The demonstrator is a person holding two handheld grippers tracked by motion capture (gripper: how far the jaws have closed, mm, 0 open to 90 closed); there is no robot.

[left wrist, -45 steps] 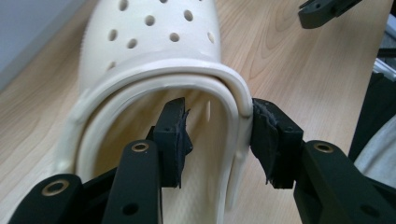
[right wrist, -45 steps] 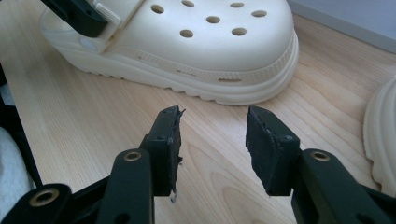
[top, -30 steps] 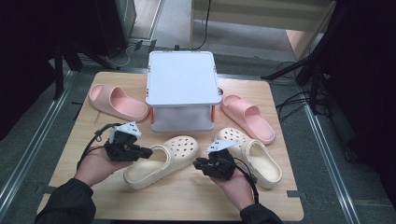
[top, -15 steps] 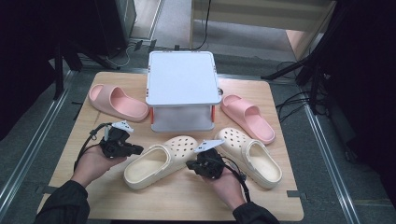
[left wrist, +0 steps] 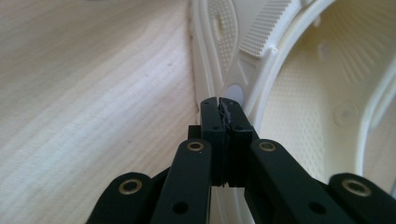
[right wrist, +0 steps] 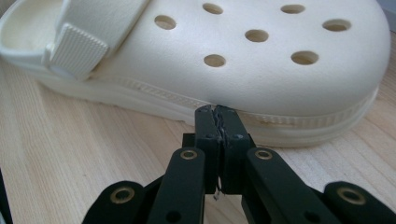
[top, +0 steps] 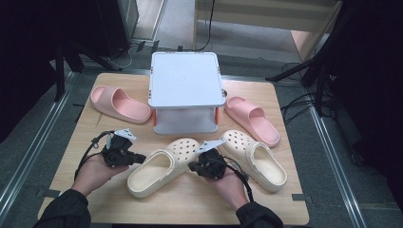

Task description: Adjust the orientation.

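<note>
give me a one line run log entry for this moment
left gripper: shut, empty, at left side of cream clog | right gripper: shut, empty, at clog's right side | clog flat on table

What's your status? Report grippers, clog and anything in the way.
Left gripper shut, tips at the cream clog strap pivot. Right gripper shut, tips against its sole edge. Nothing gripped. Second clog close by the right hand.

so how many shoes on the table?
4. Pink slide back left, pink slide right of the white box, cream clog front centre, cream clog front right. Box could hide more.
</note>
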